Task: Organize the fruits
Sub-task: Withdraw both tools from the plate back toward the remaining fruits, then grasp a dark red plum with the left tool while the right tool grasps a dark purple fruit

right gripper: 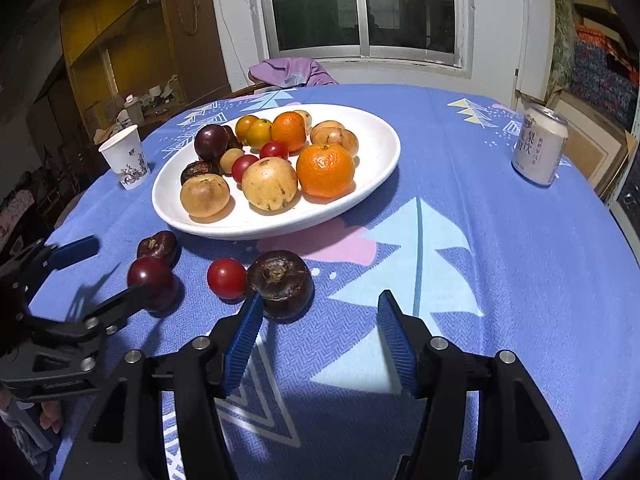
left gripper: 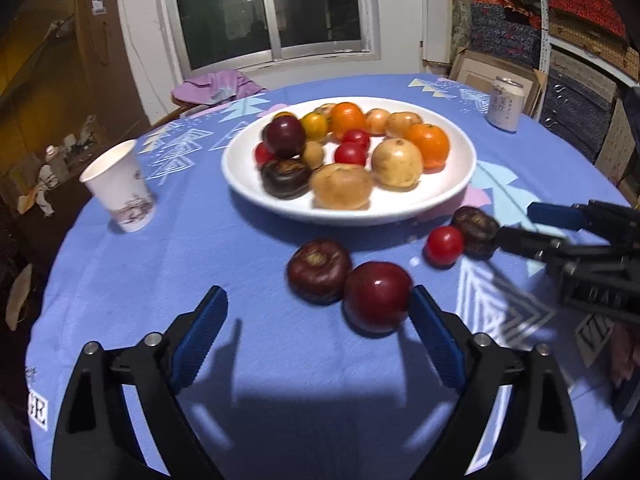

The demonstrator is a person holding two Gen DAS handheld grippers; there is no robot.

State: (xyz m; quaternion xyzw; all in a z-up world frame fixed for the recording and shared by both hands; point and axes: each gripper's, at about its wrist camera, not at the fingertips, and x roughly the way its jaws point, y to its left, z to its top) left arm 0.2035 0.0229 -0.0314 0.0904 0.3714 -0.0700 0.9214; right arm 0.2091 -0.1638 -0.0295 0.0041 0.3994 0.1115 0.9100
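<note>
A white plate point(left gripper: 248, 184) point(right gripper: 376, 160) holds oranges, yellow-brown fruits, cherry tomatoes and dark plums. In front of it on the blue cloth lie a dark brown fruit point(left gripper: 318, 270) point(right gripper: 158, 246), a red plum point(left gripper: 376, 298) point(right gripper: 154, 278), a cherry tomato point(left gripper: 444, 245) point(right gripper: 226, 278) and a second dark brown fruit point(left gripper: 476, 232) point(right gripper: 282, 280). My left gripper point(left gripper: 316, 312) point(right gripper: 120, 266) stands wide open, its right pad beside the red plum. My right gripper point(right gripper: 320, 316) point(left gripper: 514, 223) is open, with the second dark fruit just ahead of its left fingertip.
A paper cup point(left gripper: 120, 188) point(right gripper: 126, 158) stands left of the plate and a drink can point(left gripper: 505, 104) point(right gripper: 540, 144) at the far right. A purple cloth point(left gripper: 216, 86) lies on a chair behind the round table. Stacked boxes point(left gripper: 560, 20) fill shelves at the right.
</note>
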